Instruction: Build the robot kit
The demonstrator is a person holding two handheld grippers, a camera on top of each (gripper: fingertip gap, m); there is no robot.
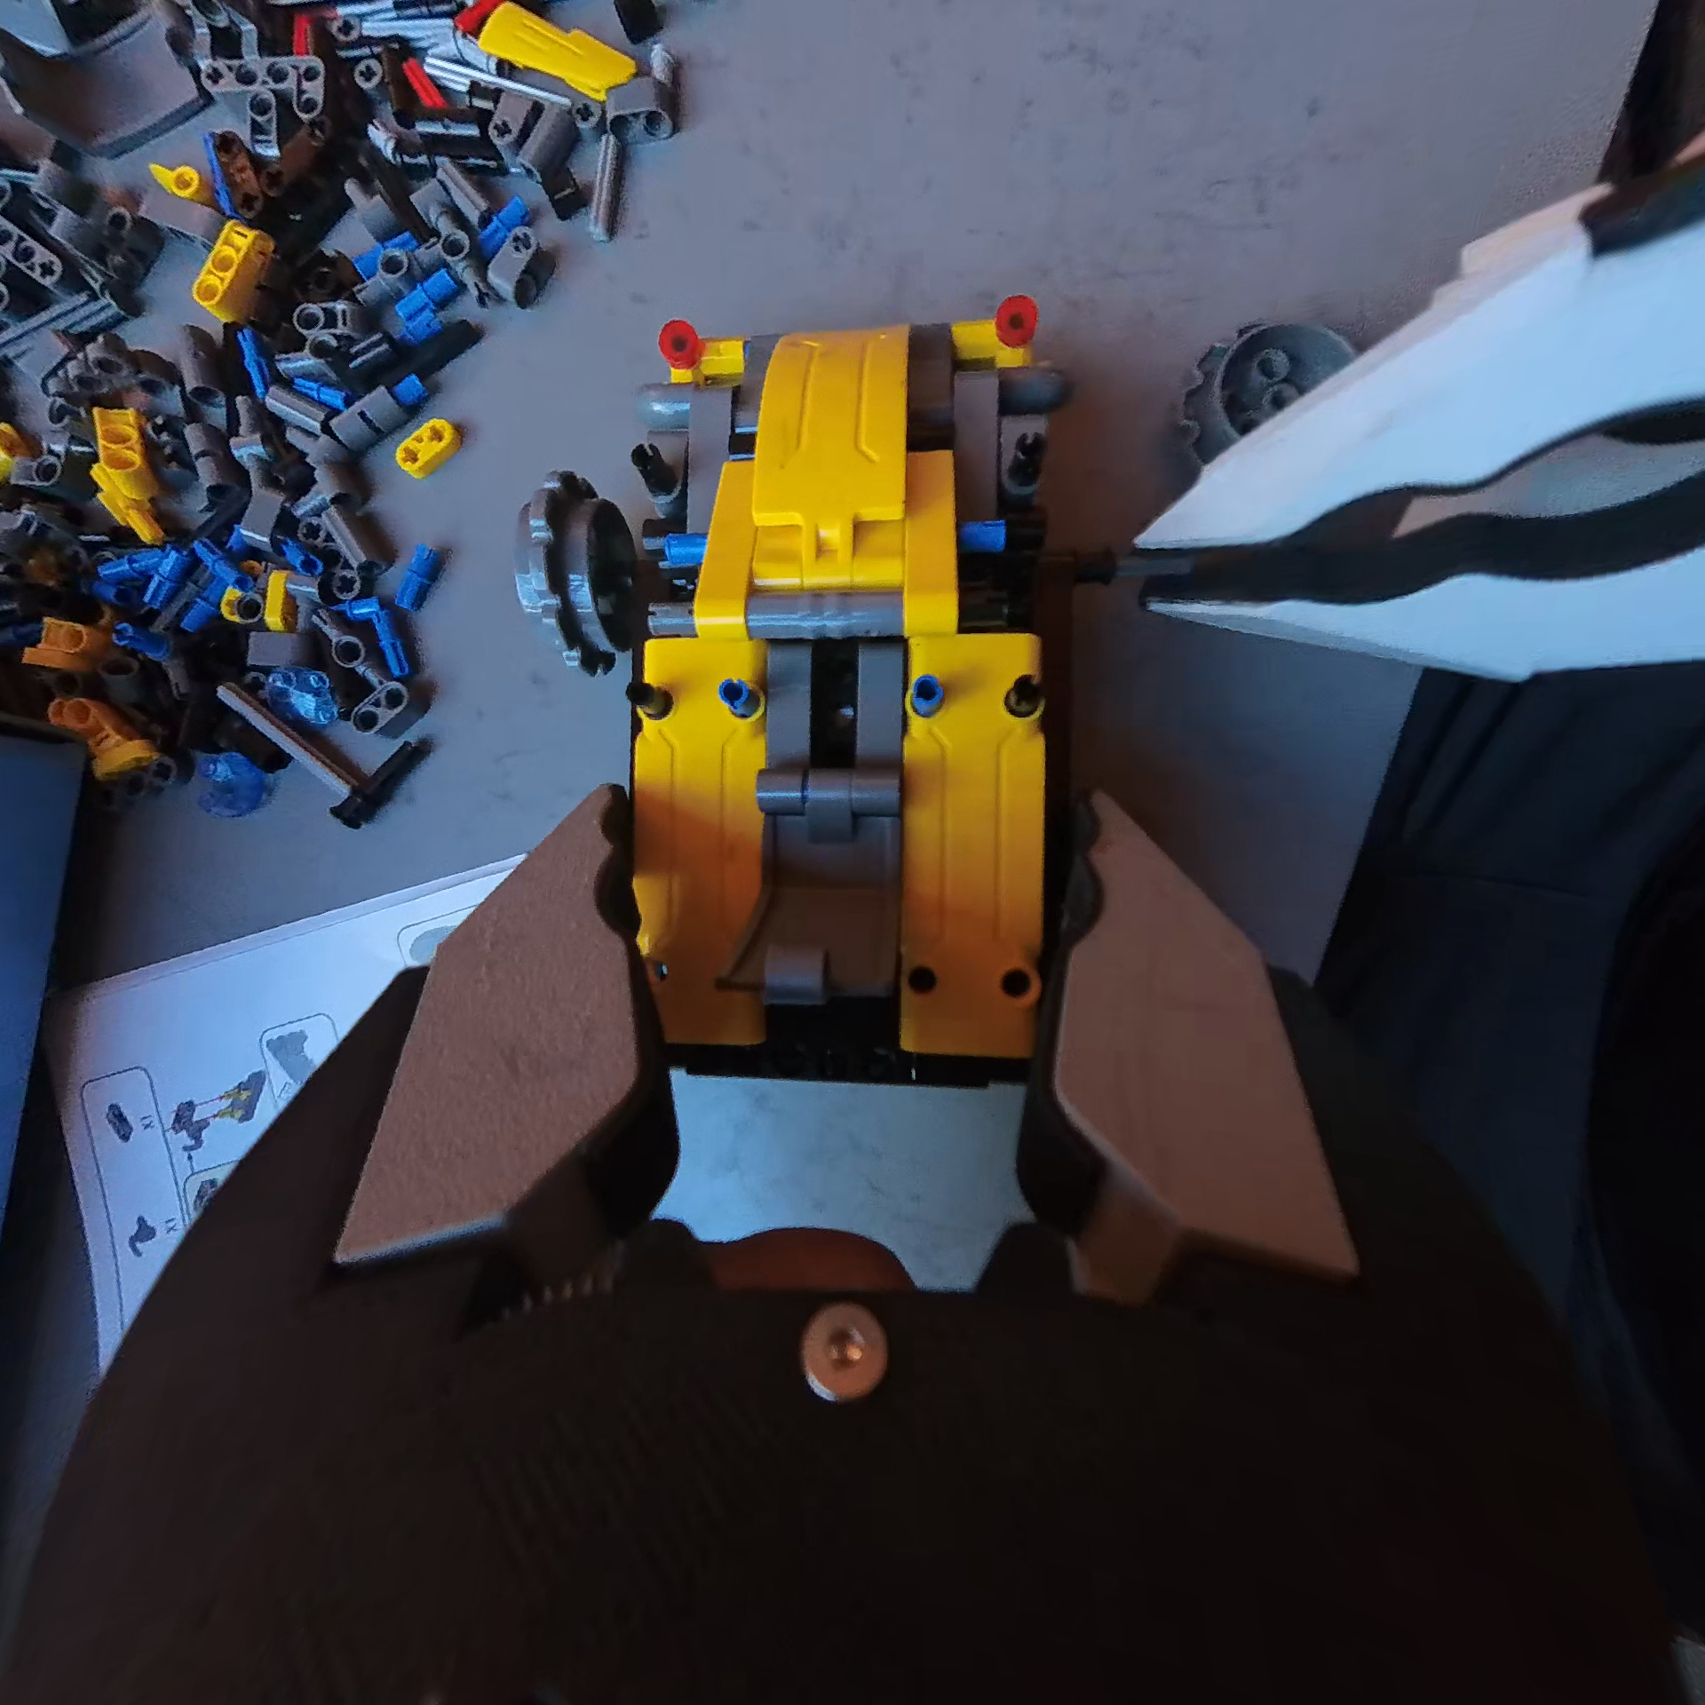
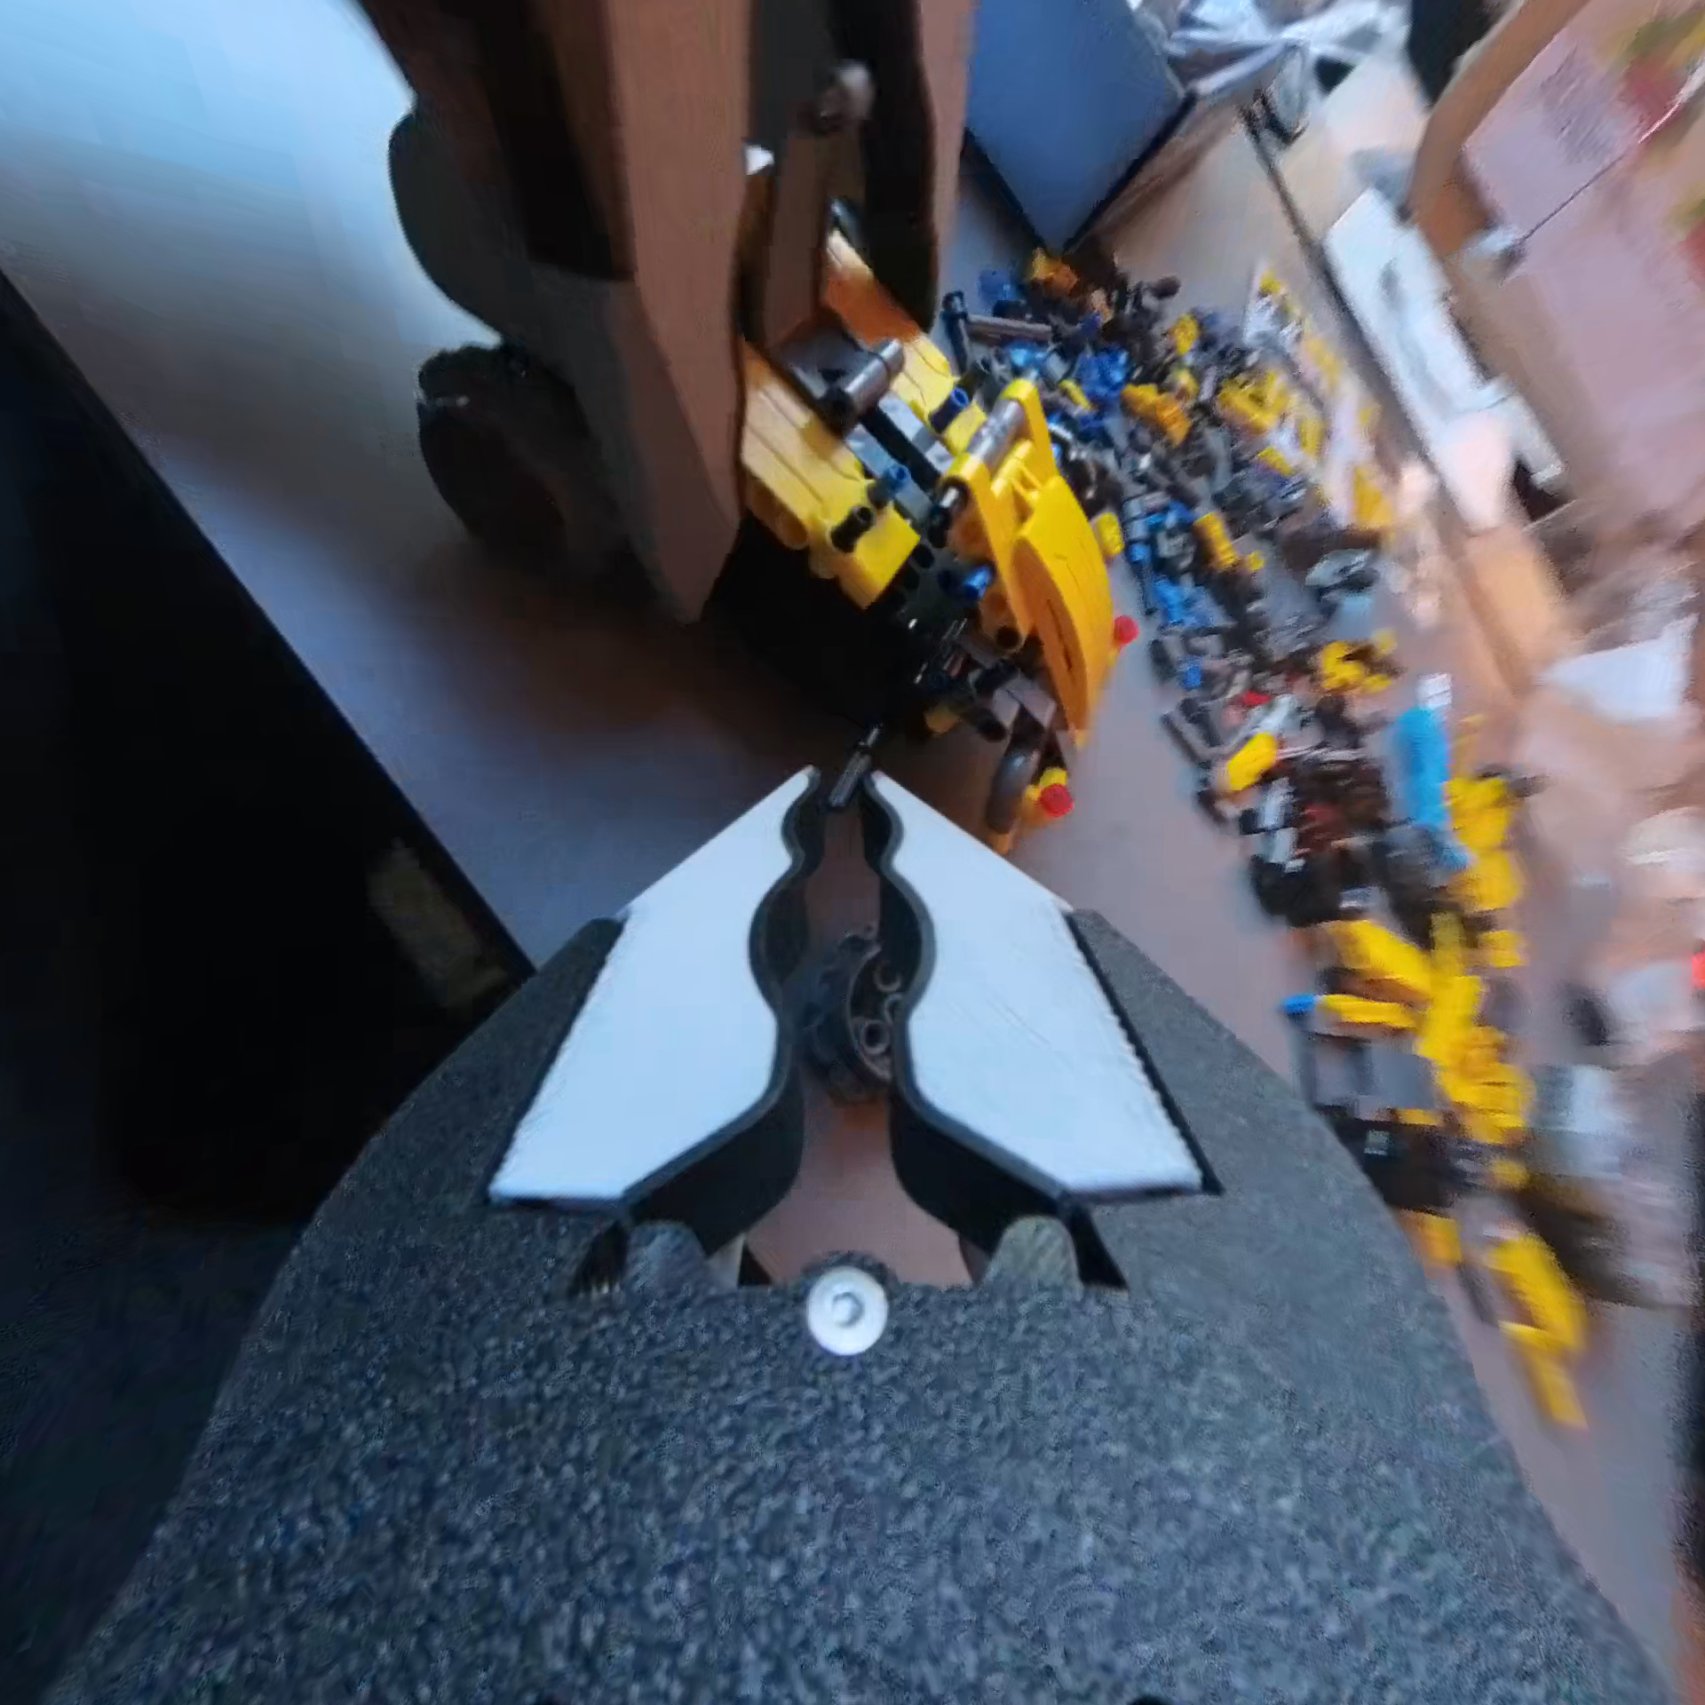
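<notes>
A: Looking along the left gripper (image 1: 844,909). Clamping the yellow brick-built vehicle (image 1: 840,701) by its rear flanks, one brown finger (image 1: 517,1024) pressing on each side.

B: Resting on the grey counter (image 1: 1199,184), nose pointing away from the camera. Showing two red studs (image 1: 678,339) at the far corners, blue pins along the top, grey beams down the middle.

A: Carrying a grey toothed wheel (image 1: 577,572) on its left side. Lying just beyond its right side, a second grey wheel (image 1: 1269,383), loose on the counter, partly hidden behind the other tool.

B: Turning to the right gripper (image 2: 841,782). Pinching a thin black axle (image 2: 853,761) at the very tips, white fingers (image 2: 683,1015) nearly together around it.

A: Reaching in from the right in the left wrist view, with the axle (image 1: 1084,565) pointing at the vehicle's right side, at or just short of the black frame. Cannot tell whether touching.

B: Seeing the vehicle (image 2: 996,526) again in the right wrist view, held in the brown gripper, with the loose wheel (image 2: 853,1015) lying on the counter below the white fingers.

A: Spreading across the counter to the left, a pile of loose parts (image 1: 240,461): grey, black, blue and yellow connectors and pins.

B: Lying under the left gripper, an instruction booklet (image 1: 184,1061), open to drawn steps.
</notes>
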